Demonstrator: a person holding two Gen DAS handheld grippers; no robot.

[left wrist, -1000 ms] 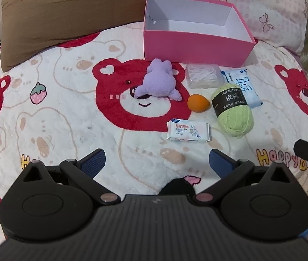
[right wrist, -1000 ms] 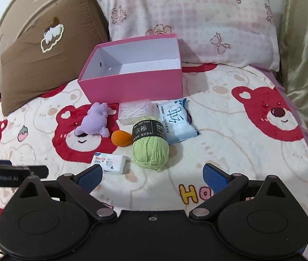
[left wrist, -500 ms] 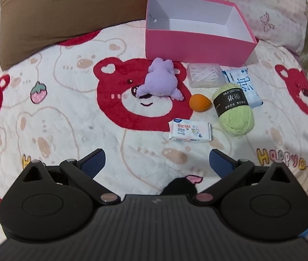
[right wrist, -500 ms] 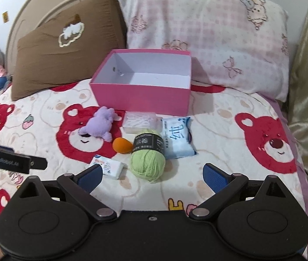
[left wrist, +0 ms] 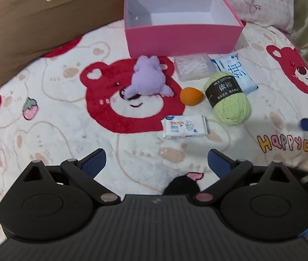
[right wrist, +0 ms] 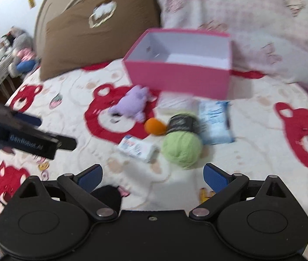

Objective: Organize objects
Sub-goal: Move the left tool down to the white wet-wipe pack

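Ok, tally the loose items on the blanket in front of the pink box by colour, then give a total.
Purple: 1, plush toy
Orange: 1, egg-shaped sponge
Green: 1, yarn ball
Clear: 1, swab box
White: 1, tissue pack
Blue and white: 1, packet
Total: 6

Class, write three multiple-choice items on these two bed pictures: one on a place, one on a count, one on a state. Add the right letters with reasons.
1. The orange egg-shaped sponge lies:
A. inside the box
B. between the purple plush toy and the green yarn ball
C. on the brown pillow

2. Loose items before the pink box:
A. three
B. six
C. nine

3. The left gripper is:
A. open, holding nothing
B. shut on the yarn
C. shut on a packet

Answers: B, toy and yarn flank it; B, toy, sponge, yarn, swab case, two packets; A, fingers apart over bare blanket.
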